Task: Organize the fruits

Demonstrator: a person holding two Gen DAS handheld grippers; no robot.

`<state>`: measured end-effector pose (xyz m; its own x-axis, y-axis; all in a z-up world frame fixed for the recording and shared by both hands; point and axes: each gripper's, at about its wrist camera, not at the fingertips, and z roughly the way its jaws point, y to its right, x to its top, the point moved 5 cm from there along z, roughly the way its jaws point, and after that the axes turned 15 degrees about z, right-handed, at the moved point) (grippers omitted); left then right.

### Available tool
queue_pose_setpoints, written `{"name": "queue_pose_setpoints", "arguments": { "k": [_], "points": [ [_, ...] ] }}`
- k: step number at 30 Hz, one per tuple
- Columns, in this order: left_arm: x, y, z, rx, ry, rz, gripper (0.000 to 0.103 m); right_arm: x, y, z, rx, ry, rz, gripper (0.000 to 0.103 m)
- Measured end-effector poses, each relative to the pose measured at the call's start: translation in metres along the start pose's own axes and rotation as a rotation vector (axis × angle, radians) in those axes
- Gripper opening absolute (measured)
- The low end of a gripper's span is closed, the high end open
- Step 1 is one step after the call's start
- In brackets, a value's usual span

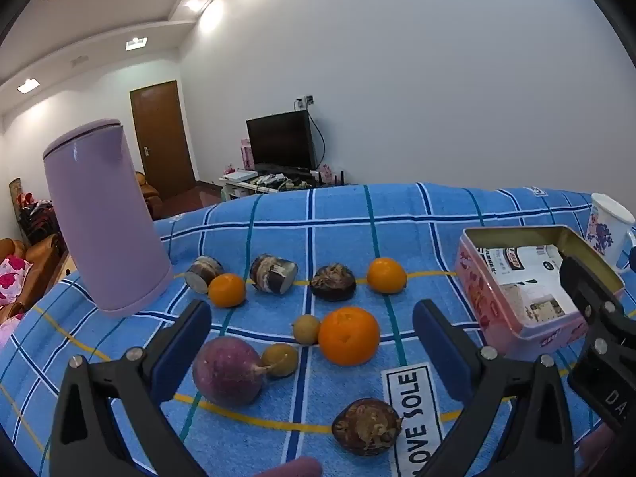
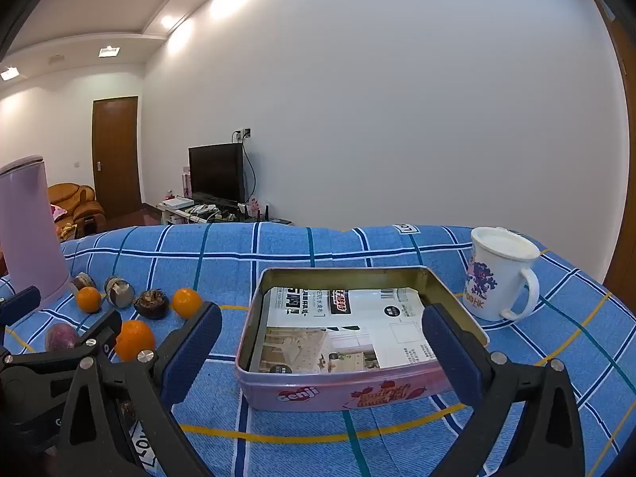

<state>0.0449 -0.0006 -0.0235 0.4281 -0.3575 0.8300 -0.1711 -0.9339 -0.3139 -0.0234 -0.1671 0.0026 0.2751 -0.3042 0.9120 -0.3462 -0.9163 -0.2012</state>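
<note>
Left gripper point(image 1: 312, 342): jaws wide apart, nothing between the pads; hangs over the fruit, left of the tin.
Right gripper point(image 2: 322, 351): jaws wide apart, holding nothing; frames the tin's near wall.
Tin point(image 2: 357, 274): open, pink-sided, lined with printed paper; no fruit in it. Likely where the fruit is meant to go.
Fruit: all left of the tin on the cloth point(image 1: 278, 206). Big orange point(image 1: 349, 335) is nearest the tin, a small tan fruit point(image 1: 306, 329) touching its left side. Purple fruit point(image 1: 228, 369) lies further left, a second tan fruit point(image 1: 280, 359) against it. Dark fruit point(image 1: 367, 425) lies nearest the camera. Back row: two small oranges point(image 1: 386, 275) point(image 1: 226, 289), a dark fruit, two stubby cut pieces.
Risk, rolling: round fruit on soft cloth; a pad nudging one side could send it off, or knock its touching neighbour.
Risk, double pick: the tan fruit sit tight against bigger ones, so wide jaws may catch two.
Risk, clash: the right gripper shows close beside the left one near the tin; reaching together could collide.
Obstacles: purple jug point(image 1: 101, 214) stands at the far left end of the back row, crowding the leftmost pieces. Mug point(image 2: 497, 274) stands just right of the tin, apart from the fruit.
</note>
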Motion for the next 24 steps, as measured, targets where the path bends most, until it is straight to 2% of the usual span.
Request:
{"name": "queue_pose_setpoints", "arguments": {
  "k": [4, 9, 15, 24],
  "points": [
    [0.0, 0.003, -0.001, 0.009, -0.016, 0.021, 0.103, 0.0, 0.0, 0.001, 0.0, -0.003, 0.001, 0.102],
    [-0.007, -0.008, 0.011, -0.023, -0.048, -0.033, 0.103, -0.001, 0.0, 0.002, 0.001, -0.007, -0.002, 0.102],
    [-0.002, 0.001, 0.004, -0.016, -0.03, -0.01, 0.103, -0.001, 0.0, 0.002, 0.0, -0.012, -0.004, 0.102],
    [-0.003, -0.001, 0.006, -0.017, -0.043, -0.019, 0.103, -0.001, 0.001, 0.003, 0.0, -0.014, -0.003, 0.102]
  ]
}}
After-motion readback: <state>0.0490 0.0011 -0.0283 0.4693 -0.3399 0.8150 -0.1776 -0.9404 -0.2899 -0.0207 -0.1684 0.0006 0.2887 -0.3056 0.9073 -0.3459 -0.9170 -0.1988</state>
